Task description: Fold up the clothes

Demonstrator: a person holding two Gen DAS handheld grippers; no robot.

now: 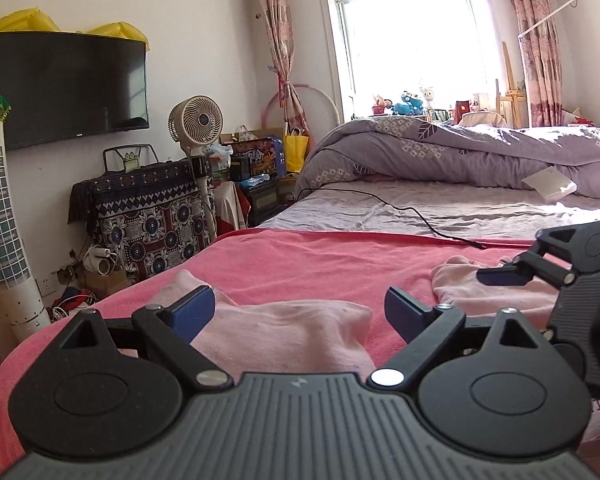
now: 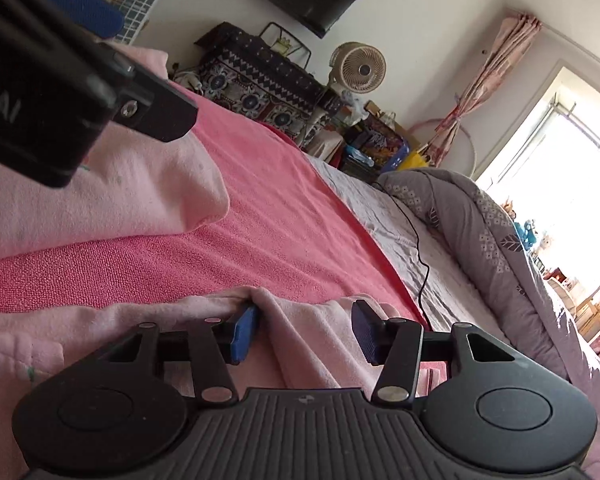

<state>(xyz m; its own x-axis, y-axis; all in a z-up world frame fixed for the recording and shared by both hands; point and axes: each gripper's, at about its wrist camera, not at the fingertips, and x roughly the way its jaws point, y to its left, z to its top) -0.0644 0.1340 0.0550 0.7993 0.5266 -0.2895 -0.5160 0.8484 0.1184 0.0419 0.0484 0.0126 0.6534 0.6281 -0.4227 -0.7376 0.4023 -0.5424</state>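
A pale pink garment (image 1: 296, 328) lies rumpled on a pink towel blanket (image 1: 320, 260) spread over the bed. My left gripper (image 1: 300, 312) hovers low over one bunched end of it, jaws wide open, cloth between and under the blue pads but not pinched. Another part of the pale pink garment (image 2: 312, 344) rises as a fold between the fingers of my right gripper (image 2: 305, 336), which is open; its left pad touches the fold. In the left wrist view, the right gripper's one visible fingertip (image 1: 500, 276) rests on the garment at the right.
A grey floral duvet (image 1: 460, 148) is heaped across the far half of the bed. A black cable (image 1: 400, 210) runs over the grey sheet to the blanket's edge. A white card (image 1: 548, 186) lies by the duvet. A fan (image 1: 198, 128) and patterned cabinet (image 1: 148, 216) stand left of the bed.
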